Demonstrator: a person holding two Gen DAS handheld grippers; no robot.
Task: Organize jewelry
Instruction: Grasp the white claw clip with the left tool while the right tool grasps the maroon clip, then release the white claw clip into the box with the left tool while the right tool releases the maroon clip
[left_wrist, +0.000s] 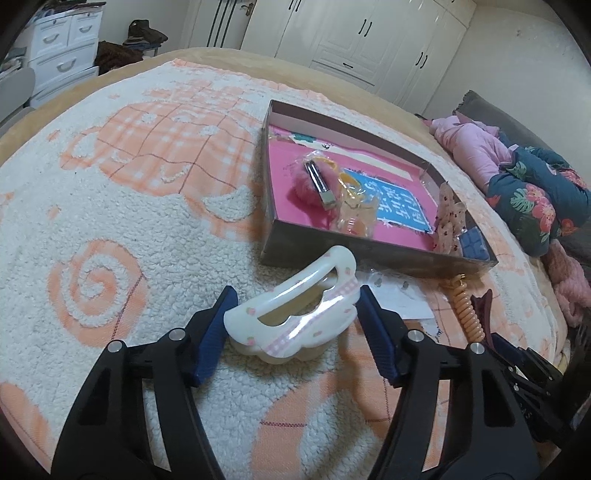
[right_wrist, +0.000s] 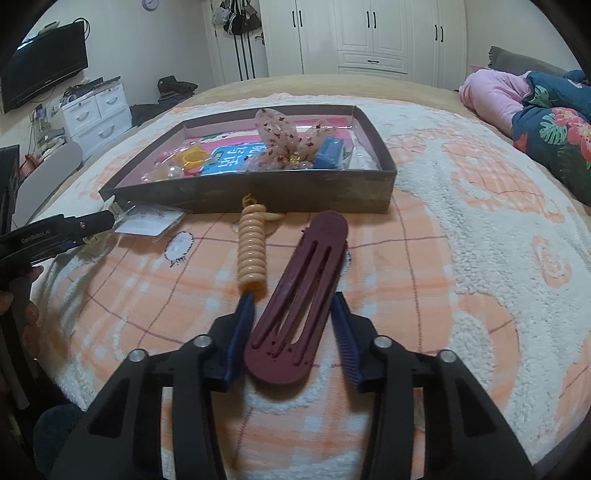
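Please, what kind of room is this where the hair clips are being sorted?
Most likely a bedroom: the work lies on a bed with a fleecy blanket, folded bedding is piled at one side, and white wardrobes line the far wall.

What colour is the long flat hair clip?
Dark maroon hair clip; the right wrist view shows it best.

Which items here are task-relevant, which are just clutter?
Job:
white cloud-shaped hair claw
maroon flat hair clip
beige spiral hair tie
shallow brown cardboard box
left tool
right tool

Lying about:
floral navy quilt
pink padded jacket
white drawer unit
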